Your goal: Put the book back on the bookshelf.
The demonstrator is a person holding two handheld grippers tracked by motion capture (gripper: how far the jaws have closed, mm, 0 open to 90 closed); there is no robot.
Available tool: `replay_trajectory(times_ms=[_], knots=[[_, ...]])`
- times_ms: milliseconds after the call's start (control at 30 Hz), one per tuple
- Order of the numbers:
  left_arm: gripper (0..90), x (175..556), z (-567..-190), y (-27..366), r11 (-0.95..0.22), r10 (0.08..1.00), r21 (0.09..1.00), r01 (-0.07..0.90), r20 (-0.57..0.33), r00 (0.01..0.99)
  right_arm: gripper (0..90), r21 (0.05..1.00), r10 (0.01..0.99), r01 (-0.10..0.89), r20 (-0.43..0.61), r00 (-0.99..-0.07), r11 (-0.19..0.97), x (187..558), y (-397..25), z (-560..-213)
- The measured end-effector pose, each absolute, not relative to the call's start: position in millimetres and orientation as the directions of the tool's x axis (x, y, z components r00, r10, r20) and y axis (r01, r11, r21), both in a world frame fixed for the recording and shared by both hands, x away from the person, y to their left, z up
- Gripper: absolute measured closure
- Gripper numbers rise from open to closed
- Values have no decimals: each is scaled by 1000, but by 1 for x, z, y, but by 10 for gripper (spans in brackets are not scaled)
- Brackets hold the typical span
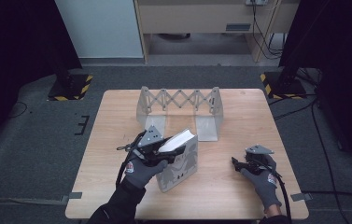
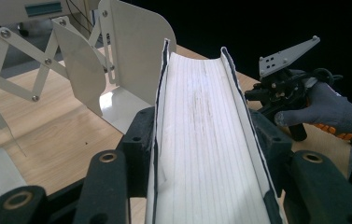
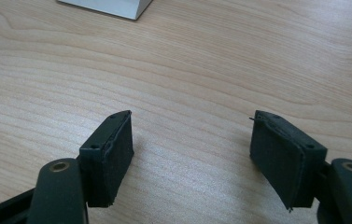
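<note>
A thick book with a grey patterned cover stands tilted near the table's middle front, page edges up. My left gripper is shut on the book, one black jaw on each cover. A white expandable metal book rack with scissor links stands behind it at the table's far middle. My right gripper rests low over the table at the right, open, with bare wood between its pads. The left gripper view shows it past the book as the right gripper.
The wooden table has free room at its left and right sides. A corner of the rack's white base lies ahead of my right gripper. Black stands with striped bases sit on the floor beyond the table.
</note>
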State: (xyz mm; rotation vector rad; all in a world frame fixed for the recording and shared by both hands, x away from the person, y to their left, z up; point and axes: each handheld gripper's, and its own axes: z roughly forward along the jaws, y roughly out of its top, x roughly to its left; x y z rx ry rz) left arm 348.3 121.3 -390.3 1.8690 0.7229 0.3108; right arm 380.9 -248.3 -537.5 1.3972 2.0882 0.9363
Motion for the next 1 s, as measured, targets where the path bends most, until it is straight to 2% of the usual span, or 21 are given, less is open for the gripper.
replay_trajectory(times_ms=[500,667,800,1000], knots=[[512,344,-388,121,-252,650,902,350,-110,752,300,747,926,617,4,-378,249,381,-248,-537],[453,344,-389,118,-255,636,892,374,-136,759,300,747,926,616,2,-378,250,381,-248,-537],[400,342,-389,116,-276,628,891,360,-116,770,300,747,926,615,1,-378,250,381,-248,-538],[386,342,-389,116,-288,629,886,363,-111,769,299,748,926,615,0,-377,251,381,-248,-538]])
